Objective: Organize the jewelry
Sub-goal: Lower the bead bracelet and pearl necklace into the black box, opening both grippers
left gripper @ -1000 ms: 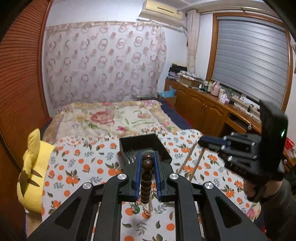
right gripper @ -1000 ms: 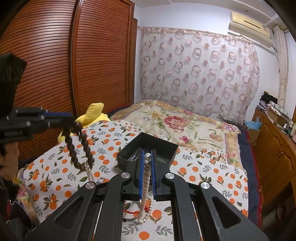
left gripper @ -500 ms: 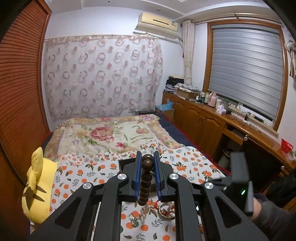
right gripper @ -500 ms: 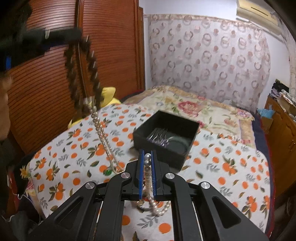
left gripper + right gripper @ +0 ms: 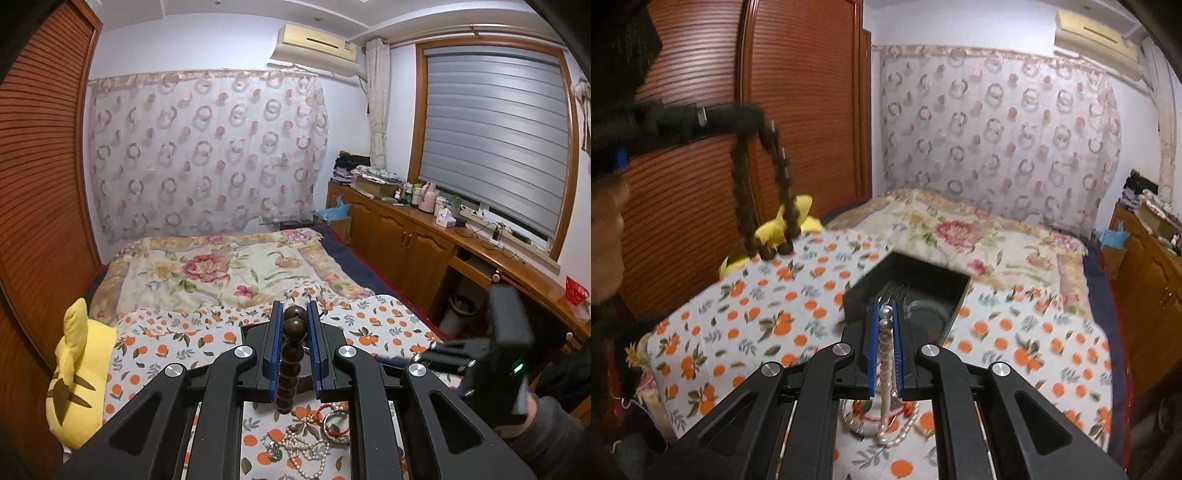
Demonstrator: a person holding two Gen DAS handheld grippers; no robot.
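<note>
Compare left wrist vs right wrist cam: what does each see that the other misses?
Left wrist only: the window blind, the wooden cabinets, and the jewelry pile lying on the orange-print cloth.

Right wrist only: the brown bead strand hanging as a full loop from the left gripper, the open black box, and the pearl strand clamped in the right gripper.

Both: the bed, the patterned curtain, the yellow plush.

Glossy wooden beads [image 5: 293, 354]; lustrous pearls [image 5: 886, 350]; matt tray [image 5: 923, 280].
</note>
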